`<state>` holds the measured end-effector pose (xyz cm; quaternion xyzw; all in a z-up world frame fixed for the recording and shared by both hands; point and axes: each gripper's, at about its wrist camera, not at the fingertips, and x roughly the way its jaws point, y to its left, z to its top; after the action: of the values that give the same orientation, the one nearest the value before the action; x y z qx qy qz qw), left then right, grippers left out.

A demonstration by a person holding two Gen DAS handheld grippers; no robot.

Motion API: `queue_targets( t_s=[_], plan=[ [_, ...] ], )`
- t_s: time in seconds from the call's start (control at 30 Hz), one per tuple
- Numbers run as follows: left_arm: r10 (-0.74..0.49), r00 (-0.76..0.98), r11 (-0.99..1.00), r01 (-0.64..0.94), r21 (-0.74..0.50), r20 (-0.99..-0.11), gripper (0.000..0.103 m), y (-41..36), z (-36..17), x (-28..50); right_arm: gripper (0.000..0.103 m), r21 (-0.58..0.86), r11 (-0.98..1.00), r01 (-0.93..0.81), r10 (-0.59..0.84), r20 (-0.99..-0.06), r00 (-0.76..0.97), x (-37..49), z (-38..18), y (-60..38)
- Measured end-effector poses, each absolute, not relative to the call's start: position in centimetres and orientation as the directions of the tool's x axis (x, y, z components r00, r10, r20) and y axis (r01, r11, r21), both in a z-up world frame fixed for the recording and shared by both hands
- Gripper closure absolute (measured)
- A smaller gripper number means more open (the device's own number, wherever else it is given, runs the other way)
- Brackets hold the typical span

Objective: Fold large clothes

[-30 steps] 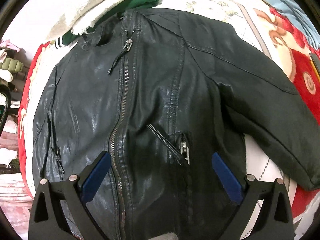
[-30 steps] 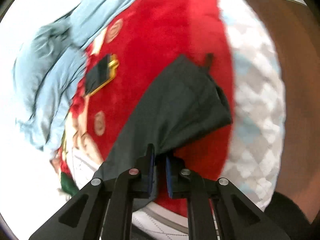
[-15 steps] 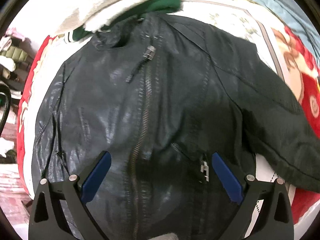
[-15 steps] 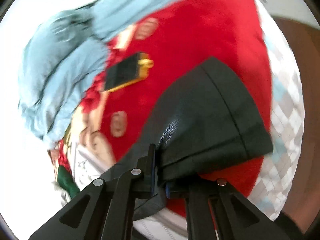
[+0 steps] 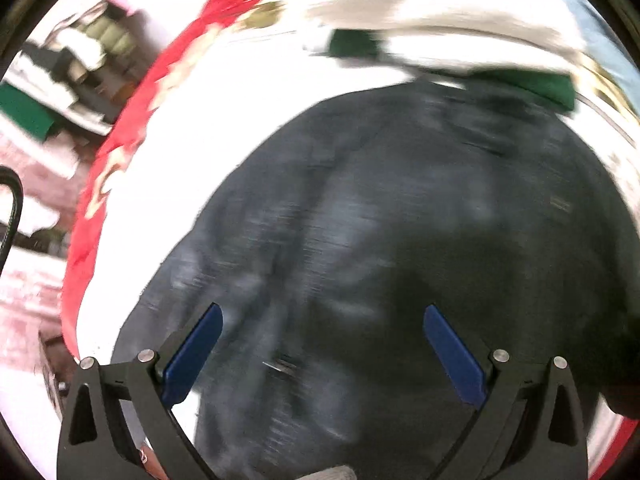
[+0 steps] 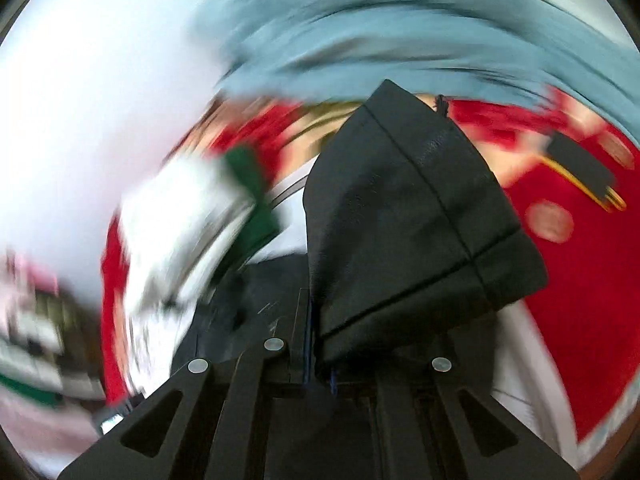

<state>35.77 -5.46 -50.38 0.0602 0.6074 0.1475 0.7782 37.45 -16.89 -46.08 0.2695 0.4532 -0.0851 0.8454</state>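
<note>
A black leather jacket (image 5: 400,240) lies front up on the bed, blurred by motion in the left wrist view. My left gripper (image 5: 320,344) is open just above its lower front, its blue pads (image 5: 192,352) spread wide and empty. My right gripper (image 6: 318,360) is shut on the jacket's black sleeve (image 6: 412,224), whose cuff end stands up in front of the camera. The jacket's body (image 6: 248,312) shows dark below it in the right wrist view.
A white towel (image 5: 460,28) and a green garment (image 5: 532,84) lie beyond the jacket's collar. A light blue blanket (image 6: 400,28) is bunched at the back. A black and yellow object (image 6: 584,172) lies on the red patterned bedspread (image 6: 580,300). Clutter (image 5: 72,60) stands off the bed's left side.
My right gripper has swung left with the sleeve, carrying it over the jacket's body. My left gripper has shifted left over the jacket, still open.
</note>
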Motion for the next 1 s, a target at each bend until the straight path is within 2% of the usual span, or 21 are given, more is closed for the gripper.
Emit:
queue_targets(
  t_s=[0.17,0.23,0.33,0.43,0.53,0.57,0.6,0.63,0.7,0.83,1.0],
  plan=[
    [0.395,0.163,0.895,-0.292,0.338,-0.904,0.0,3.8,-52.4,35.9,0.097,0.222,0.973,0.065,0.175,-0.889,0.423,43.4,-52.7,-1.7],
    [0.406,0.139,0.877,-0.335,0.343,-0.903,0.0,6.8,-52.9,35.4,0.097,0.158,0.984,-0.079,0.175,-0.93,0.324,43.7,-56.5,4.7],
    [0.4,0.108,0.865,-0.373,0.336,-0.91,0.0,10.6,-53.5,34.6,0.095,0.091,0.977,-0.191,0.125,-0.976,0.177,43.5,-61.0,9.6],
    [0.378,0.103,0.866,-0.391,0.312,-0.92,0.0,12.6,-53.2,33.5,0.084,0.146,0.974,-0.174,0.172,-0.974,0.146,42.6,-61.5,9.7],
    [0.347,0.104,0.869,-0.409,0.278,-0.932,0.0,14.2,-51.8,31.8,0.074,0.28,0.954,-0.107,0.292,-0.949,0.122,41.3,-59.7,7.7],
    [0.336,0.103,0.869,-0.417,0.266,-0.936,0.0,14.5,-51.4,31.2,0.073,0.328,0.941,-0.081,0.336,-0.934,0.123,40.7,-58.9,6.8],
    [0.325,0.098,0.867,-0.428,0.255,-0.941,0.0,14.7,-51.0,30.6,0.068,0.355,0.933,-0.063,0.36,-0.925,0.125,39.7,-58.0,6.1],
    [0.306,0.088,0.863,-0.446,0.237,-0.948,0.0,15.2,-50.6,29.5,0.057,0.351,0.935,-0.05,0.355,-0.926,0.127,38.9,-57.4,5.5],
    [0.258,0.06,0.856,-0.477,0.2,-0.964,0.0,15.8,-50.2,27.7,0.042,0.355,0.935,-0.009,0.354,-0.927,0.126,37.2,-56.8,4.0],
    [0.094,-0.012,0.79,-0.607,0.082,-0.995,0.0,17.5,-50.7,22.1,0.04,0.393,0.913,0.108,0.385,-0.919,0.089,35.8,-56.8,1.8],
    [-0.109,-0.016,0.568,-0.822,-0.049,-0.994,0.0,20.8,-54.3,14.4,0.04,0.397,0.911,0.116,0.397,-0.918,0.025,36.8,-57.8,3.4]
  ],
)
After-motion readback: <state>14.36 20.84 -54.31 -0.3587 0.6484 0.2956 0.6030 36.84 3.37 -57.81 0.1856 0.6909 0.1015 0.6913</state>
